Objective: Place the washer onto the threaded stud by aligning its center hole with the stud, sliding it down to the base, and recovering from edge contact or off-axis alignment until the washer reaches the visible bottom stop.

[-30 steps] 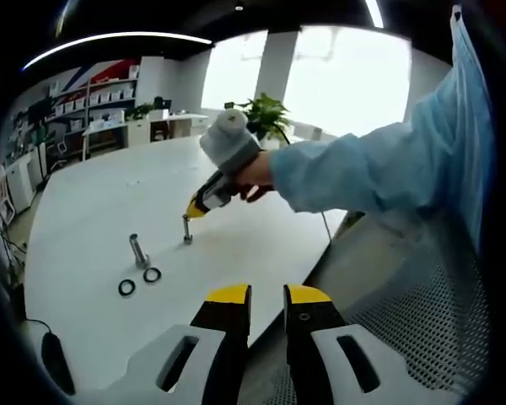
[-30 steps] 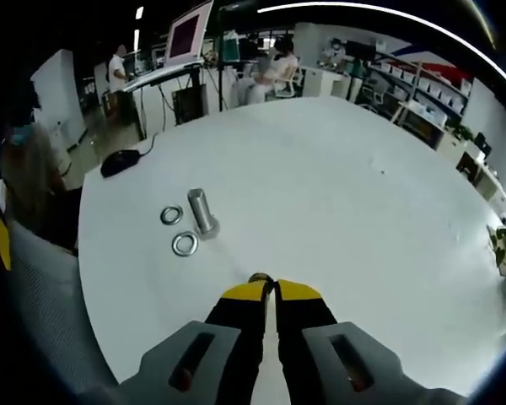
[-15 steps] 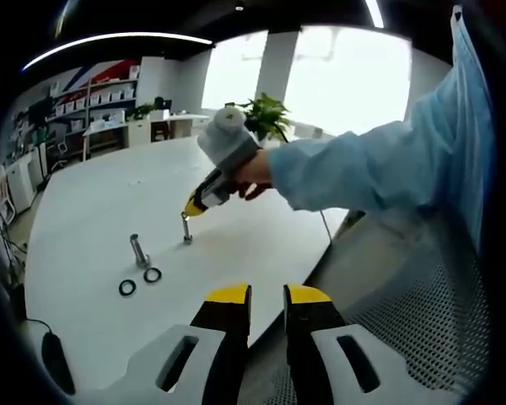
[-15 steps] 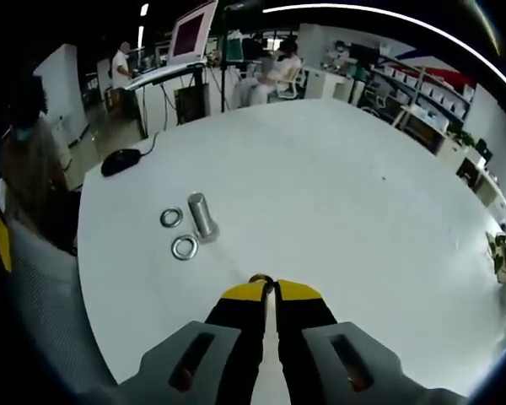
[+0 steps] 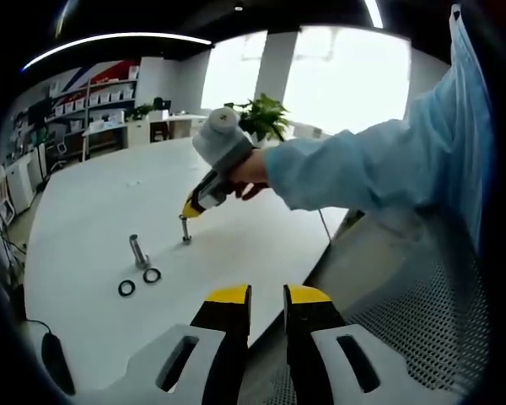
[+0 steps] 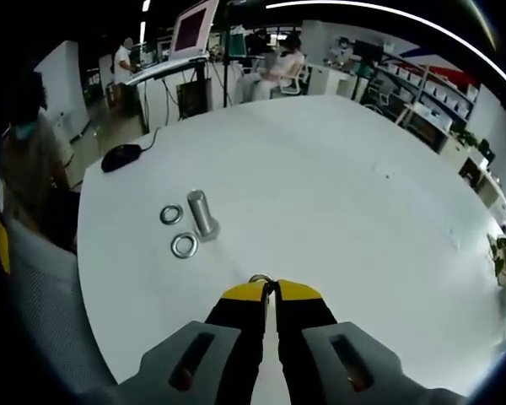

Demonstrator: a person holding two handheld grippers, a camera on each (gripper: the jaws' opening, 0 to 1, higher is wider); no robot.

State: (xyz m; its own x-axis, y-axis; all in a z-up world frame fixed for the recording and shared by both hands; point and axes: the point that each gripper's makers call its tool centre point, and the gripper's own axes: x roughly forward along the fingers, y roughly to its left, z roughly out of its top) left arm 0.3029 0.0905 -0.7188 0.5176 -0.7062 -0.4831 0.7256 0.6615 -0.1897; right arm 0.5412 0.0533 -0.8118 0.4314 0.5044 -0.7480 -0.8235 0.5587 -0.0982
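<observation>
While little is shifting since a second ago, the right gripper (image 5: 191,208) is pinching a washer (image 6: 260,279) over a stud (image 5: 185,230); left gripper (image 5: 266,294) is hanging spread; spare stud (image 6: 201,213), two washers (image 6: 184,245) are sitting apart.

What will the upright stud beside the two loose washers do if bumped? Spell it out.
The stud stands tall and narrow on a small base, so a push near its top would probably tip it. Its round shaft would then likely roll on the smooth white table. It looks like metal, so probably rigid and heavy for its size.
</observation>
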